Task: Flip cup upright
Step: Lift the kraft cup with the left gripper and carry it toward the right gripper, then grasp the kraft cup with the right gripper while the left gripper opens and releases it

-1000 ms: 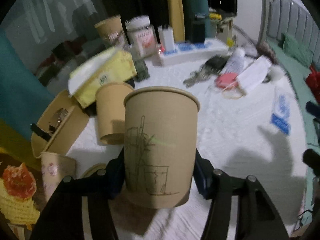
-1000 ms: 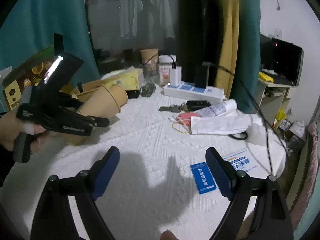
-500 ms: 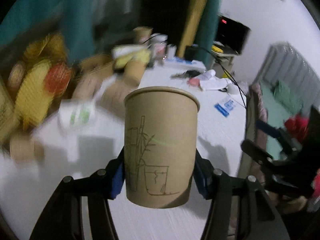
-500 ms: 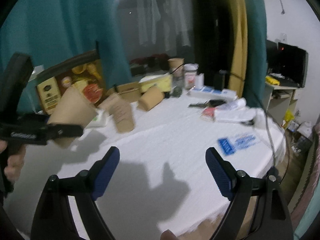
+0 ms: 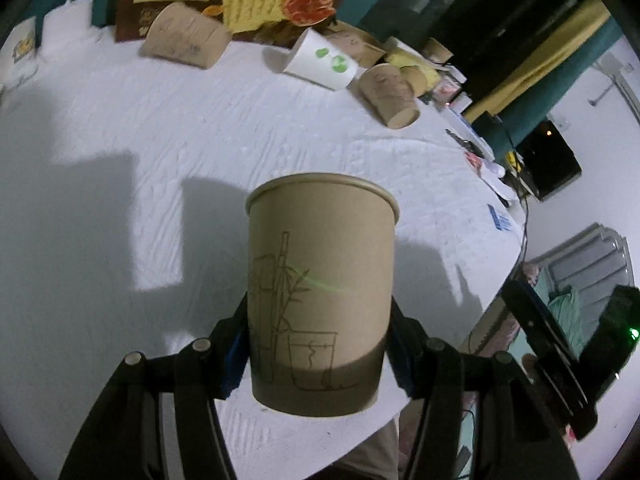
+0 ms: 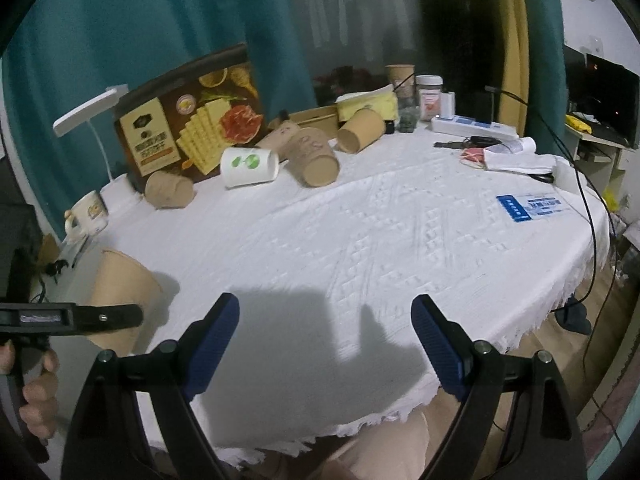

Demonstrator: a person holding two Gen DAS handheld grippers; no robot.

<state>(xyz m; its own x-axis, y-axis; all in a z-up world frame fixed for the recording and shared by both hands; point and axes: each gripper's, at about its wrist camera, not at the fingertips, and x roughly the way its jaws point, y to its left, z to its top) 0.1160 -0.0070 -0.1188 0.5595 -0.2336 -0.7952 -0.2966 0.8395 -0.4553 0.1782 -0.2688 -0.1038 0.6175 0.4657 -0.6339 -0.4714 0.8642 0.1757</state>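
A brown paper cup with a bamboo drawing sits between the blue pads of my left gripper, which is shut on its lower half. In the right wrist view the same cup stands rim up and a little tilted over the table's near left side, with a left finger across it. Whether its base touches the white cloth I cannot tell. My right gripper stands open over the near edge with nothing between its fingers.
Several paper cups lie on their sides along the back: a brown one, a white one with green dots and another brown one. Behind them stands a snack box. A mug is at the far left, and keys and papers at the right.
My left gripper has carried the cup from the clutter at the back to the table's near left side, rolling as it went. The right gripper has drawn back toward the near edge.
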